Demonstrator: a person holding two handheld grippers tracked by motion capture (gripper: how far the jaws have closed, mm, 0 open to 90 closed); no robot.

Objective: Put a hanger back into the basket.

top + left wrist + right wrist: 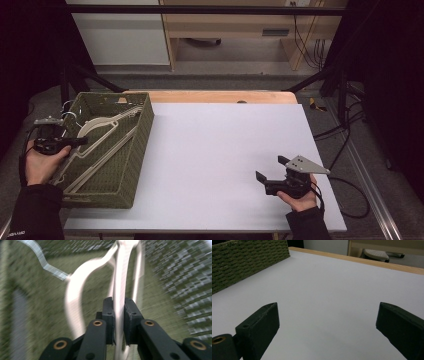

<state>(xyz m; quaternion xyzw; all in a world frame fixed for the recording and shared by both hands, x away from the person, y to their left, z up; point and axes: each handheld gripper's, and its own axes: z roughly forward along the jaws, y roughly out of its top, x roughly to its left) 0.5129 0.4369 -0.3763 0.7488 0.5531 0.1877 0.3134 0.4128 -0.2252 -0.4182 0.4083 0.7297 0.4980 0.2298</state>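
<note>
left tongs (119,322) pinch a white hanger (120,277) in the basket (142,130)

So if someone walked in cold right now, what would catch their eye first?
Probably the green woven basket at the table's left edge, with pale clothes hangers piled inside. Next, the left tongs reaching into it, jaws closed on a white hanger bar. Last, the right tongs standing wide open over the bare white tabletop near the front right, holding nothing.
</note>
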